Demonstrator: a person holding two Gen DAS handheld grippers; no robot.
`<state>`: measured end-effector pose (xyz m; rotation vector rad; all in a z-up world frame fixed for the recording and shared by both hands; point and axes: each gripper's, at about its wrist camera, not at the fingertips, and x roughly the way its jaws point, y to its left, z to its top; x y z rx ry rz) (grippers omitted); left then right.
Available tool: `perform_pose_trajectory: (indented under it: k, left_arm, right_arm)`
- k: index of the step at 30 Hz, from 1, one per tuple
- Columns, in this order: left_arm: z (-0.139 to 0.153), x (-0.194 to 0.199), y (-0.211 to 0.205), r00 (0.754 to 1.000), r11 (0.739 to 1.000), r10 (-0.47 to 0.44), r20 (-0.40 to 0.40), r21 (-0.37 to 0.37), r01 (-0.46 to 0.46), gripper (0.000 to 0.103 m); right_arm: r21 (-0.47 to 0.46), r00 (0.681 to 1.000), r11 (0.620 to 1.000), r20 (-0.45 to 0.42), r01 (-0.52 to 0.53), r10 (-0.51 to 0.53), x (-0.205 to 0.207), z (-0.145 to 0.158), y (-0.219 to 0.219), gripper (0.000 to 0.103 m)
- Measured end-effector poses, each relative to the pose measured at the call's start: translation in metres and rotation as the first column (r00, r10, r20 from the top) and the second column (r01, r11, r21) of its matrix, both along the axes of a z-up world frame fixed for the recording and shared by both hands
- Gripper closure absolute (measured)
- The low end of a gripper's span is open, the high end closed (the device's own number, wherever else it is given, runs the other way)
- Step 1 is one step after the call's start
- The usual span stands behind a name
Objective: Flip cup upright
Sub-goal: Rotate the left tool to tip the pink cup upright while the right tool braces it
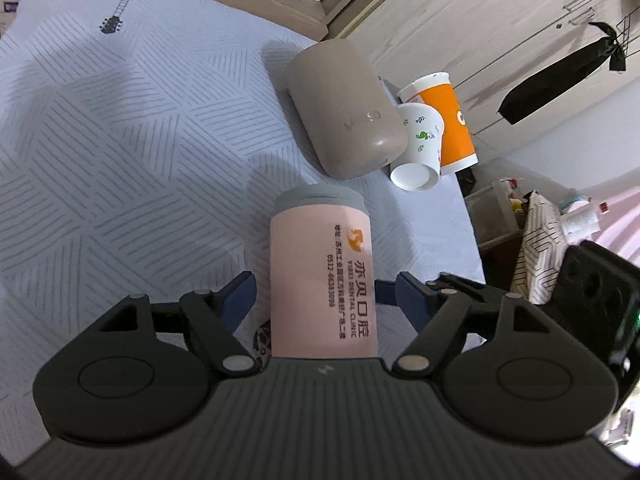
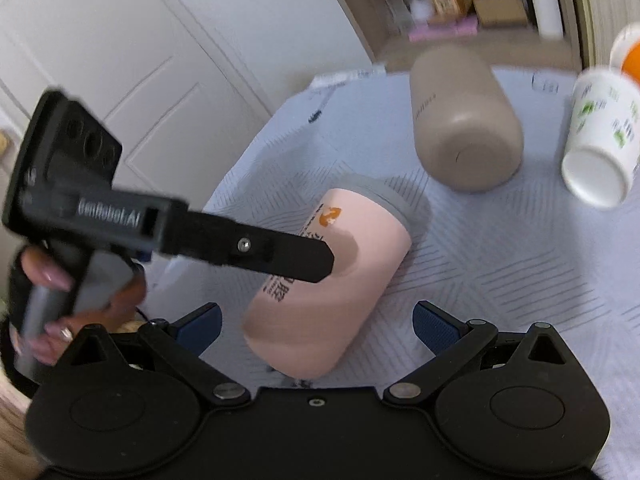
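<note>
A pink cup [image 1: 320, 280] with a grey lid and orange logo lies on its side on the patterned white sheet [image 1: 120, 160]. My left gripper [image 1: 320, 292] is open with the cup's body between its blue-padded fingers; the pads stand a little apart from the cup. In the right wrist view the same pink cup [image 2: 340, 288] lies ahead of my right gripper [image 2: 316, 324], which is open and empty just short of the cup's base. The left gripper's body [image 2: 120, 220] crosses this view above the cup.
A taupe bottle [image 1: 344, 108] lies on its side beyond the pink cup. A floral paper cup [image 1: 420, 148] and an orange paper cup [image 1: 444, 120] lie at the sheet's right edge. A wooden wardrobe stands behind, and a storage box sits on the floor at right.
</note>
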<state>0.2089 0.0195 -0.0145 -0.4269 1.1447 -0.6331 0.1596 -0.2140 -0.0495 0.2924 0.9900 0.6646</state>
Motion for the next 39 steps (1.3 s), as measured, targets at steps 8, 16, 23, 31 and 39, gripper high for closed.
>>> perform_pose_trajectory:
  k: [8, 16, 23, 31, 39]
  left_arm:
    - [-0.011, 0.013, 0.0, 0.998, 0.998, -0.043, -0.041, -0.044, 0.041, 0.046]
    - [-0.005, -0.003, -0.003, 0.999, 0.998, -0.05, 0.009, -0.03, 0.05, 0.046]
    - [0.015, -0.039, -0.011, 0.97, 0.993, -0.12, 0.214, 0.025, 0.117, 0.046]
    - [0.023, -0.077, -0.012, 0.93, 0.987, -0.16, 0.332, 0.057, 0.149, 0.046]
    - [0.03, -0.102, -0.018, 0.872, 0.982, -0.175, 0.456, 0.141, 0.124, 0.047]
  right_arm:
    - [0.024, 0.993, 1.0, -0.113, 0.02, -0.017, 0.019, -0.014, 0.005, 0.016]
    - [0.031, 0.998, 0.999, -0.069, 0.008, -0.006, 0.01, -0.014, 0.008, 0.02]
    - [0.016, 0.994, 0.998, 0.096, -0.062, 0.06, -0.01, -0.007, 0.006, 0.021]
    - [-0.074, 0.939, 0.989, 0.313, -0.129, 0.146, -0.057, 0.003, 0.003, 0.021]
    - [-0.272, 0.847, 0.955, 0.473, -0.119, 0.24, -0.086, 0.011, 0.016, 0.022]
